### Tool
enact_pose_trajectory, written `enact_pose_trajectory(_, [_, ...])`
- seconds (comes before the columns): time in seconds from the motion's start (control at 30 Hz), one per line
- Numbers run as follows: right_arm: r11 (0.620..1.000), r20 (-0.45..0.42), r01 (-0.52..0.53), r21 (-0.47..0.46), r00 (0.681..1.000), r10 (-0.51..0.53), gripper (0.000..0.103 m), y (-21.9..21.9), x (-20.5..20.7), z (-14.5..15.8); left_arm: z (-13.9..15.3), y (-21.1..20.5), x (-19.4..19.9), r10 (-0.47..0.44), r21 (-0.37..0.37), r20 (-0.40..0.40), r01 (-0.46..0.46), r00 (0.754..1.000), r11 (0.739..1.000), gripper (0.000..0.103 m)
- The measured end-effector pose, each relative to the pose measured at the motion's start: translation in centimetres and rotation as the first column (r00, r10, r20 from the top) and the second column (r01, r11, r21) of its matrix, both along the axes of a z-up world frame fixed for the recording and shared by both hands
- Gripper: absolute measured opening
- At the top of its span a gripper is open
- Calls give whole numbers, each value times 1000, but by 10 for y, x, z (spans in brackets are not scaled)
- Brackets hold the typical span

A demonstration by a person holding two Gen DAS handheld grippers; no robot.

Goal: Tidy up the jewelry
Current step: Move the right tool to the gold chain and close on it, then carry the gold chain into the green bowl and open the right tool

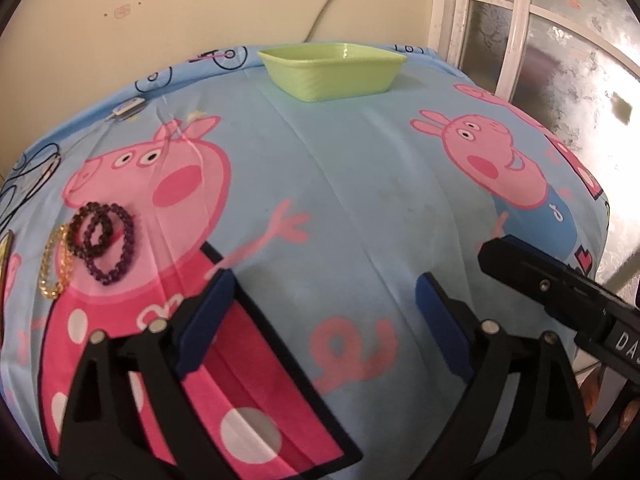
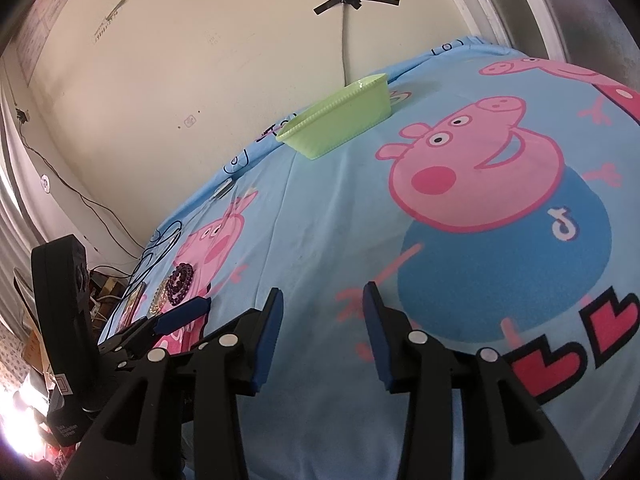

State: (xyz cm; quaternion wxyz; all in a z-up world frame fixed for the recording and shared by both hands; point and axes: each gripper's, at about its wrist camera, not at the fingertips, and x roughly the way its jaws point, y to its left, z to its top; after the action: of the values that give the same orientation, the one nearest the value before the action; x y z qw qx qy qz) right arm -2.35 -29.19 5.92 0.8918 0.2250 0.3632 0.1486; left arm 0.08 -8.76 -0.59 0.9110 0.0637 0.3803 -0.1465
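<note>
Dark purple bead bracelets (image 1: 103, 242) lie piled at the left of the cartoon-pig sheet, overlapping a gold chain (image 1: 54, 264). They also show small in the right wrist view (image 2: 180, 283), with the gold chain (image 2: 157, 301) beside them. A light green dish (image 1: 332, 70) stands at the far edge of the table; it also shows in the right wrist view (image 2: 340, 118). My left gripper (image 1: 322, 300) is open and empty, to the right of the jewelry. My right gripper (image 2: 324, 324) is open and empty above the sheet's near middle.
A beige wall with taped cables lies behind the table. A window frame (image 1: 516, 32) stands at the right. A phone-like object (image 2: 134, 304) and black cables (image 2: 160, 240) lie at the table's left edge. The other gripper's body (image 1: 560, 296) sits at the right.
</note>
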Motion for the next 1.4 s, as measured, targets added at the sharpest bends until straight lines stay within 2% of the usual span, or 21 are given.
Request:
enact_pose_trajectory(0.13, [1000,2,0,7,1000,0,17,-2,0,0,-1,1,-1,-5,-13,3,5,1000,1000,90])
enact_pose_trajectory(0.27, [1000,0,0,0,1000,0,17,-1,0,1,0,4,-3,-24,-55,-8,24,1000,998,97])
enact_pose_trajectory(0.43, [991,19,-11,-134,1000,13,17,17,-3,6,-2,4,-18,-53,23,-8,53,999,998,97])
enact_pose_trajectory(0.53, [984,25,-54,-169,998,59,17,28,-2,8,-2,19,-27,-68,16,-13,68,998,998,97])
enact_pose_trajectory(0.7, [959,43,-165,-229,983,179,17,62,6,17,1,78,-32,33,-30,-16,-33,999,999,97])
enact_pose_trajectory(0.8, [935,44,-262,-241,959,280,17,87,16,25,9,127,-36,142,-79,39,-138,989,987,97])
enact_pose_trajectory(0.9, [878,31,-418,-234,899,437,17,132,30,35,17,173,-35,273,-87,68,-267,960,960,97])
enact_pose_trajectory(1.03, [738,-1,-631,-241,760,650,9,217,51,39,25,223,-32,397,-164,30,-388,917,907,97])
enact_pose_trajectory(1.1, [681,-16,-681,-267,710,704,6,257,63,35,31,244,-35,447,-202,16,-435,894,877,97])
enact_pose_trajectory(1.13, [681,-16,-681,-267,710,704,5,257,63,35,33,248,-38,458,-209,16,-445,889,871,97])
enact_pose_trajectory(1.2, [623,-59,-729,-283,661,748,5,289,74,27,37,257,-42,479,-206,21,-466,877,861,97])
enact_pose_trajectory(1.3, [560,-137,-754,-344,630,764,0,320,84,9,40,260,-48,498,-188,24,-485,867,854,97])
enact_pose_trajectory(1.4, [505,-164,-767,-396,600,783,0,315,74,4,39,265,-48,495,-187,9,-484,869,855,97])
